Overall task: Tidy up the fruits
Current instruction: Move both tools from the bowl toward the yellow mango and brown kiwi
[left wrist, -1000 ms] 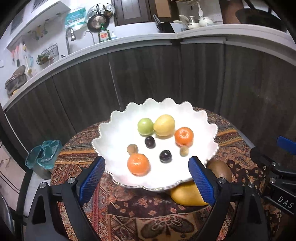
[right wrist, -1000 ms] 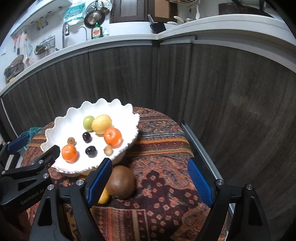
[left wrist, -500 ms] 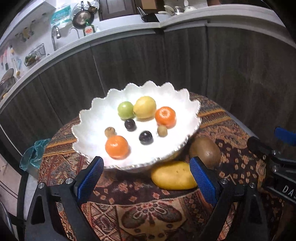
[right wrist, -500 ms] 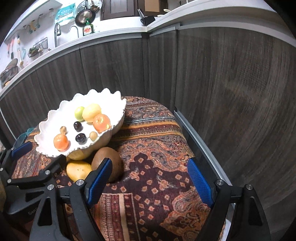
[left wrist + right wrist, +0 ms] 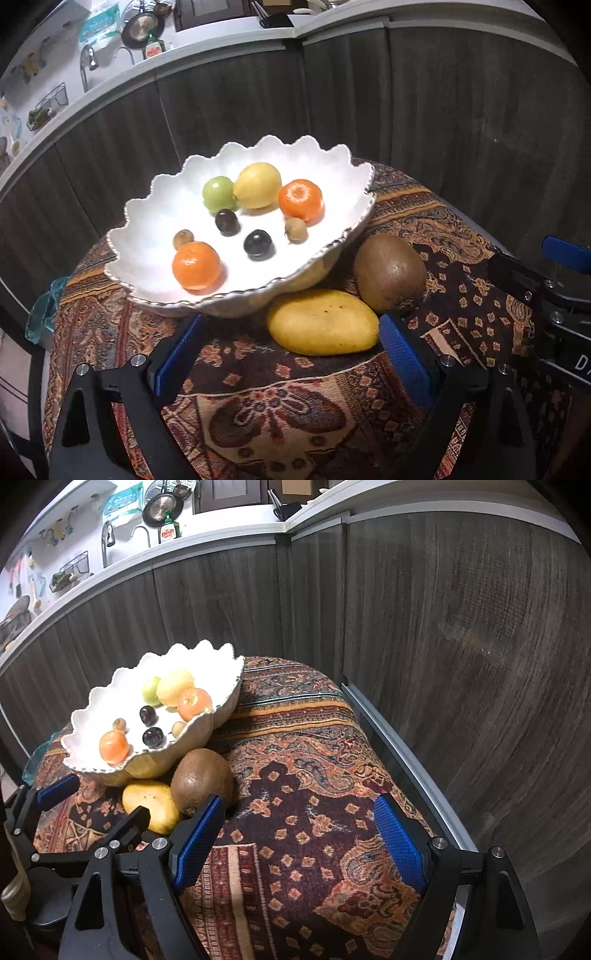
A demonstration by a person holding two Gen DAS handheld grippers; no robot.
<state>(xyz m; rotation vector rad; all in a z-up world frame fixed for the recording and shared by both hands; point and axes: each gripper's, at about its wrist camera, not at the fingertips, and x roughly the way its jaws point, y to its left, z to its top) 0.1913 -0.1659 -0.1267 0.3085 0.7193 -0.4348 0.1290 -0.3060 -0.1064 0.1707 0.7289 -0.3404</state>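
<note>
Small round table under a patterned cloth, set close against dark wood-grain cabinet fronts. White scalloped bowl sits toward the table's far left edge. In the bowl: a green fruit touching a lemon at the back, an orange just right of the lemon near the right rim, a second orange at the near left, two dark plums in the middle, and two small brown fruits, one just behind the near orange, the other just in front of the far orange. Outside the bowl, on the cloth: a mango lying lengthwise against the bowl's near right side, and a kiwi touching the mango's right end, just beside the bowl. Left gripper jaws wide, nothing between them; it hovers low at the near edge, the mango just ahead of the gap, right pad just beside the mango's end. Right gripper also spread wide and empty, over bare cloth on the table's right half; its left pad sits just in front of the kiwi, whether touching I cannot tell. From the right wrist view the left gripper's black frame overlaps the mango.
</note>
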